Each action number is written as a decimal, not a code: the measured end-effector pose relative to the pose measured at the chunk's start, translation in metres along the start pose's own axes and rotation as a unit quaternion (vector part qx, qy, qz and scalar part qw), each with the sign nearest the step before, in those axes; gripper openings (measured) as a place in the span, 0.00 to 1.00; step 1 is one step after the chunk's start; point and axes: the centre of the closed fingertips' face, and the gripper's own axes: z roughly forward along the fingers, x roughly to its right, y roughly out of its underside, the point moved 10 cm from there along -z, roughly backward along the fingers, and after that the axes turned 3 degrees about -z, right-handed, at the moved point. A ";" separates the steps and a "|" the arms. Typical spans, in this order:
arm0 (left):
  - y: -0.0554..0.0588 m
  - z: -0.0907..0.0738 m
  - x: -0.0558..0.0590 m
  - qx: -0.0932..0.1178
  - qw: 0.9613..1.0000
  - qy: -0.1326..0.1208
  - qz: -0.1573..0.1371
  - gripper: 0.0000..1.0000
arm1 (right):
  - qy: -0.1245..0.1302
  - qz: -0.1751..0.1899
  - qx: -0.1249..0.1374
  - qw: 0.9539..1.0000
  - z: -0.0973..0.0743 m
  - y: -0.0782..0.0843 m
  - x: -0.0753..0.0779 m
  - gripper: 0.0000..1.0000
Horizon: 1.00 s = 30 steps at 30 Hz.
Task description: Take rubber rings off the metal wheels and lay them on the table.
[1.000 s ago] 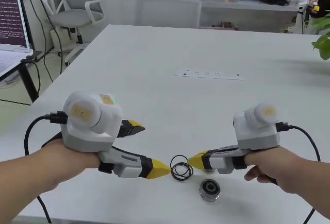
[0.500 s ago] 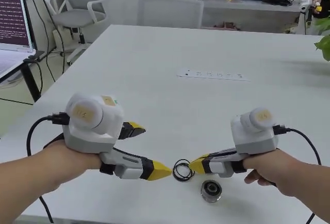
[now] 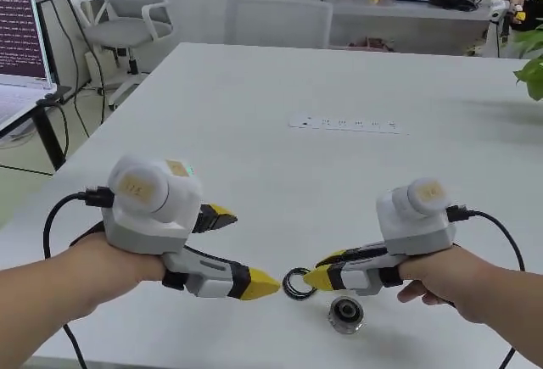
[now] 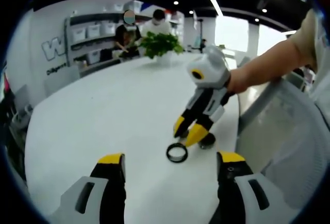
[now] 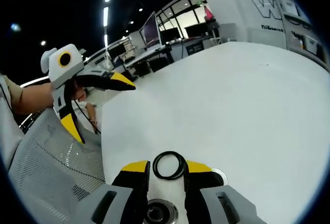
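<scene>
Left tool (image 3: 250,248) spread wide; right tool (image 3: 315,271) narrowly parted, tips at rubber rings (image 3: 288,286).

One metal wheel (image 3: 345,313); one small pile of rubber rings (image 3: 290,290), number unclear; one power strip (image 3: 343,123)

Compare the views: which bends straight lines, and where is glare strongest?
Head view: even light, table edges straight. Left gripper view: fisheye bows the table, window glare upper right. Right gripper view: also bowed, dark ceiling, rubber rings sharp.
</scene>
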 end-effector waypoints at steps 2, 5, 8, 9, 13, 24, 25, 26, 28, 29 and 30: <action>-0.001 0.000 0.000 0.001 1.000 0.000 0.000 0.73 | -0.003 0.002 0.007 1.000 -0.002 -0.002 -0.001 0.26; -0.001 0.000 -0.001 0.004 1.000 0.001 -0.003 0.74 | -0.002 0.004 0.016 1.000 -0.005 -0.004 -0.001 0.29; -0.001 -0.001 -0.001 0.004 1.000 0.001 -0.004 0.74 | -0.003 0.006 0.027 1.000 -0.010 -0.007 -0.003 0.32; -0.001 -0.001 -0.002 0.004 1.000 0.001 -0.005 0.74 | -0.005 0.006 0.033 0.999 -0.013 -0.008 -0.003 0.33; -0.001 -0.002 -0.001 0.003 1.000 0.002 -0.008 0.75 | -0.007 0.004 0.044 0.999 -0.021 -0.011 -0.006 0.38; -0.007 -0.011 0.002 0.018 1.000 0.004 -0.004 0.77 | 0.004 -0.005 0.084 0.996 -0.055 -0.011 -0.008 0.53; -0.008 -0.012 0.003 0.019 1.000 0.004 -0.003 0.77 | 0.007 -0.006 0.090 0.996 -0.060 -0.010 -0.009 0.54; -0.008 -0.014 0.004 0.020 1.000 0.003 -0.002 0.77 | 0.009 -0.007 0.092 0.996 -0.065 -0.009 -0.010 0.56; -0.009 -0.016 0.006 0.022 1.000 0.003 -0.001 0.78 | 0.013 -0.010 0.098 0.995 -0.071 -0.007 -0.011 0.58; -0.009 -0.017 0.007 0.024 1.000 0.004 -0.001 0.78 | 0.013 -0.009 0.101 0.995 -0.075 -0.006 -0.013 0.59; -0.010 -0.018 0.009 0.026 1.000 0.006 0.000 0.79 | 0.014 -0.008 0.102 0.995 -0.078 -0.005 -0.014 0.60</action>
